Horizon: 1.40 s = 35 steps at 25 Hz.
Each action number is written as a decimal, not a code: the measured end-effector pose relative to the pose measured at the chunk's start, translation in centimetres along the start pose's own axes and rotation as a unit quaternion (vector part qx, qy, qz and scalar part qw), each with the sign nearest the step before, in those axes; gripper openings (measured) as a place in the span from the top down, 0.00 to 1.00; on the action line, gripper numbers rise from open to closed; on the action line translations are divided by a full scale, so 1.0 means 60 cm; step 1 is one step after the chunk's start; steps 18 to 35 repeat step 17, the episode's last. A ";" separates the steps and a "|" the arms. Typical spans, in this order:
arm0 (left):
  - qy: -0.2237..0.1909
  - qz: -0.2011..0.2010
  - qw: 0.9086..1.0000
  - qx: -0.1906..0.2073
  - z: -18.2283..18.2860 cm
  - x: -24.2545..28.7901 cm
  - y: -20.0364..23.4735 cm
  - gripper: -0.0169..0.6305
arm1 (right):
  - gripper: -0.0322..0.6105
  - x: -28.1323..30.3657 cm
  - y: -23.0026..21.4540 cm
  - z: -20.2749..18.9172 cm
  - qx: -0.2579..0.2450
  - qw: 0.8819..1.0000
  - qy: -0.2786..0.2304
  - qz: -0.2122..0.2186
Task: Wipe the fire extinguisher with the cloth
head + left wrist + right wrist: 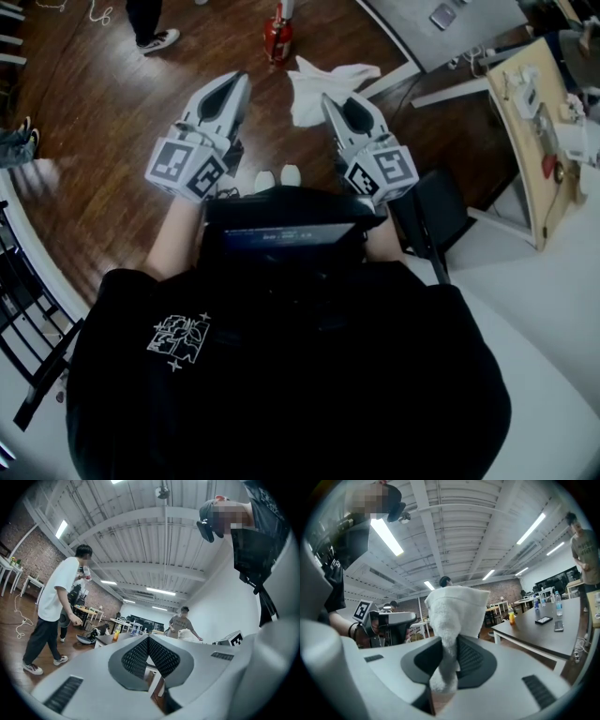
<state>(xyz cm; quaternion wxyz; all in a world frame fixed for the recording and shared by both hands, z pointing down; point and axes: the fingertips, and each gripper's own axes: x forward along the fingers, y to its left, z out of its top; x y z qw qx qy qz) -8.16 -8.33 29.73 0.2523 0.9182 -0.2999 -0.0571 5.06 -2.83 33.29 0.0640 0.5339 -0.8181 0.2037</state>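
A red fire extinguisher stands upright on the wooden floor, ahead of both grippers. My right gripper is shut on a white cloth, which spreads out beyond its tip, just right of the extinguisher. In the right gripper view the cloth rises from between the pinched jaws of the right gripper. My left gripper is held level beside it, below and left of the extinguisher. In its own view the left gripper has its tips together with nothing in them. Both grippers are raised well above the floor.
A grey table carrying a phone stands at the top right. A wooden board leans at the right, and a black stool is close by. A bystander's shoe is at the top left. A black chair stands at the left.
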 end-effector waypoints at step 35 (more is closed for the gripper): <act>0.004 -0.012 1.000 0.002 -0.009 0.012 -0.007 0.98 | 0.81 0.004 0.000 0.001 -0.002 1.000 -0.005 0.004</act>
